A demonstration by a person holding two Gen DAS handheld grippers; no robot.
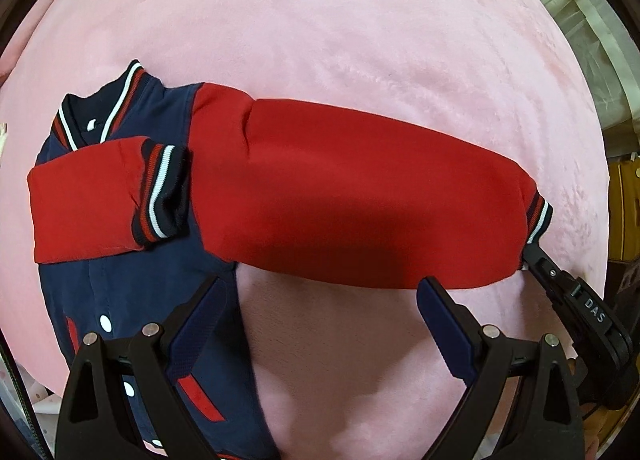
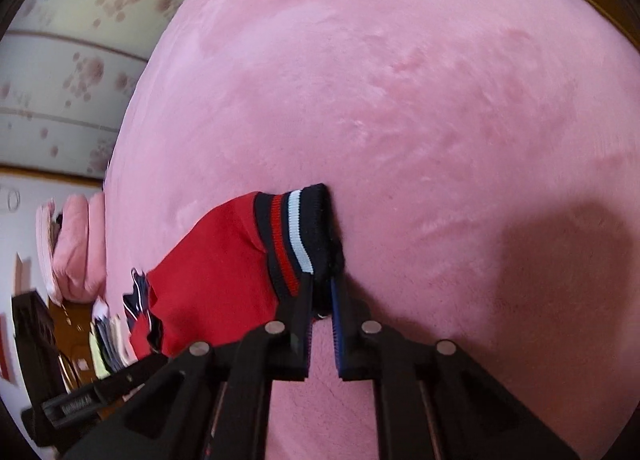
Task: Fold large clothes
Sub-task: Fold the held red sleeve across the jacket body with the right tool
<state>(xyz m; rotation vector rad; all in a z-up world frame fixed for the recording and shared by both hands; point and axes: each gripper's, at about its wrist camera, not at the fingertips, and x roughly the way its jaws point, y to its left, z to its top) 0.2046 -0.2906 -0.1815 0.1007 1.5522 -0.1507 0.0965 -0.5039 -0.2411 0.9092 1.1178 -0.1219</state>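
With the jacket [image 1: 132, 196] lying flat on the pink blanket [image 1: 360, 40], the right gripper [image 2: 322, 302] has pinched the striped cuff [image 2: 298, 236] of the outstretched sleeve [image 1: 360, 196], while the left gripper [image 1: 320, 320] hovers wide open and empty, so the next move probably calls for carrying this sleeve across the chest

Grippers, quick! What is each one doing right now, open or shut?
Left gripper: open, holding nothing.
Right gripper: shut on the striped cuff of the red sleeve.
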